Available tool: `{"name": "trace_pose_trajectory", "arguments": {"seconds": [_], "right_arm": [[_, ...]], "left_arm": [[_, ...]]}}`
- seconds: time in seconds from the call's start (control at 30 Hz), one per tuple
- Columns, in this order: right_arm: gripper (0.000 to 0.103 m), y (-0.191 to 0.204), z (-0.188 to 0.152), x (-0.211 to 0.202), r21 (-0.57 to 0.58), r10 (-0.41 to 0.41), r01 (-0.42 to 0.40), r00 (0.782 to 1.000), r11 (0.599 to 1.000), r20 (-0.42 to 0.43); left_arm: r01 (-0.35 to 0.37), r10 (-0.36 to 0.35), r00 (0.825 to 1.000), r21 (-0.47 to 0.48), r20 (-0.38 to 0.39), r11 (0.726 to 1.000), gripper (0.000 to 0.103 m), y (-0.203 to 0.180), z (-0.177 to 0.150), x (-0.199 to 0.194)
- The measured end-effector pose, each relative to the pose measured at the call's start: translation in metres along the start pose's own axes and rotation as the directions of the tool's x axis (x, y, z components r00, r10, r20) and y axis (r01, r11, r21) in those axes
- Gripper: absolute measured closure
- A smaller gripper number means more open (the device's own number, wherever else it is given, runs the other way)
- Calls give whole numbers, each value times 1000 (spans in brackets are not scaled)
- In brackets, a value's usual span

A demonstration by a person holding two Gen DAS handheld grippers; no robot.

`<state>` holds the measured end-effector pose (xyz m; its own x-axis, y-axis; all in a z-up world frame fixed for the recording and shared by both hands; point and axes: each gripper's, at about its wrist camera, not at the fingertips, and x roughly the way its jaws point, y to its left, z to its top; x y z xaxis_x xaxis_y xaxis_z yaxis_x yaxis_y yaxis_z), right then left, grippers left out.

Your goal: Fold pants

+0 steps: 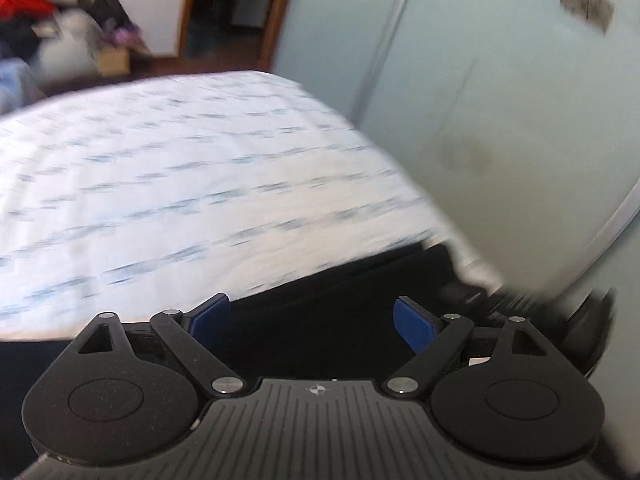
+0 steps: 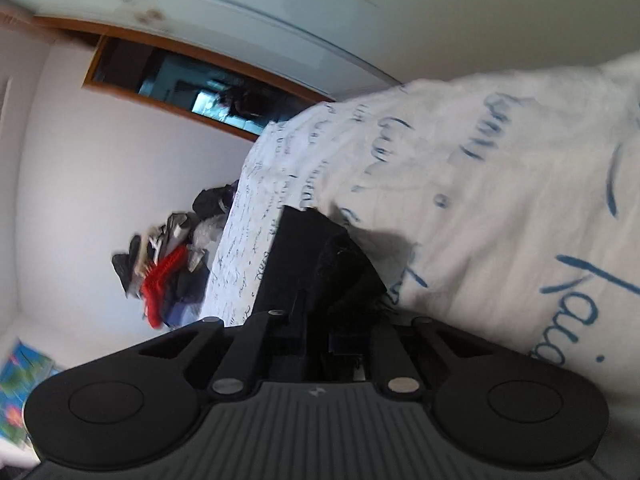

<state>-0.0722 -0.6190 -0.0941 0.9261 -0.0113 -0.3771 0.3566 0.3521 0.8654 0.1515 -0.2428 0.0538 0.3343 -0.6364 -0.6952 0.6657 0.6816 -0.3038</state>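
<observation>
Black pants (image 1: 332, 300) lie on a bed with a white sheet printed in blue script (image 1: 180, 184). In the left wrist view my left gripper (image 1: 312, 320) is open, its blue pads (image 1: 414, 328) spread apart just above the dark cloth, holding nothing. In the right wrist view, rolled sideways, my right gripper (image 2: 320, 332) is shut on a bunched edge of the black pants (image 2: 320, 256), which rise from the jaws and stretch away over the sheet (image 2: 480, 184). The right gripper's dark body shows at the left view's right edge (image 1: 588, 328).
A pale green wardrobe with sliding doors (image 1: 500, 100) stands close beside the bed. A wood-framed doorway (image 1: 236, 12) lies beyond the bed. A heap of clothes with a red item (image 2: 164, 280) sits on the floor by the white wall.
</observation>
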Motion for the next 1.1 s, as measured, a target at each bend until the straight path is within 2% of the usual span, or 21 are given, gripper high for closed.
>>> {"name": "trace_pose_trajectory", "arguments": {"seconds": [0.03,0.1,0.17,0.2,0.27,0.3,0.37,0.43,0.5,0.53,0.57,0.6,0.7,0.77,0.8,0.83,0.87,0.93,1.1], "right_arm": [[95,11,-2,-3,-90,-11,12,1000,996,6],[95,40,-10,-8,-284,-34,37,999,958,16],[95,69,-25,-11,-475,-43,55,998,878,36],[95,80,-33,-14,-544,-44,61,998,837,44],[95,90,-40,-14,-601,-36,51,999,798,36],[95,92,-43,-12,-618,-37,48,999,785,31],[95,97,-50,-6,-654,-51,55,998,755,24],[95,98,-54,-5,-683,-62,68,998,727,34],[95,95,-52,-6,-685,-61,67,998,726,32],[95,94,-51,-4,-680,-64,66,998,730,29],[95,93,-50,-4,-678,-65,67,997,732,29],[95,92,-49,-3,-679,-68,68,997,731,26],[95,91,-48,-1,-686,-72,58,997,726,9],[95,91,-48,-1,-695,-70,55,998,716,7],[95,91,-48,-2,-698,-73,59,997,714,9],[95,90,-48,-2,-700,-74,57,997,712,6],[95,90,-47,-3,-702,-80,60,997,709,5],[95,91,-45,-2,-713,-88,71,996,698,13],[95,105,-46,-11,-740,-66,55,998,671,14]], "left_arm": [[34,-34,999,-20,-28,999,5,-6,12,9],[71,-73,994,-30,-87,997,6,-25,37,32],[80,-77,987,17,-140,997,6,-55,55,55],[90,-81,983,45,-167,995,5,-70,60,66],[132,-98,962,123,-254,984,5,-102,65,93],[135,-78,950,170,-303,976,6,-117,64,108],[105,-4,938,275,-346,956,8,-144,59,132],[76,81,928,397,-363,915,8,-162,50,155],[31,184,897,472,-402,881,13,-165,37,177],[25,221,878,503,-424,864,18,-165,32,187],[19,253,865,532,-434,847,20,-165,27,193],[16,274,860,560,-430,828,19,-165,24,195],[0,298,865,595,-403,804,20,-164,21,193],[-16,308,874,611,-376,791,38,-161,18,190],[-29,316,872,603,-375,797,63,-159,19,190],[-41,311,875,583,-372,811,72,-157,22,187],[-56,306,883,567,-357,822,74,-152,25,182],[-84,284,905,522,-316,849,87,-143,33,169],[-72,191,944,399,-267,914,91,-104,43,117]]}}
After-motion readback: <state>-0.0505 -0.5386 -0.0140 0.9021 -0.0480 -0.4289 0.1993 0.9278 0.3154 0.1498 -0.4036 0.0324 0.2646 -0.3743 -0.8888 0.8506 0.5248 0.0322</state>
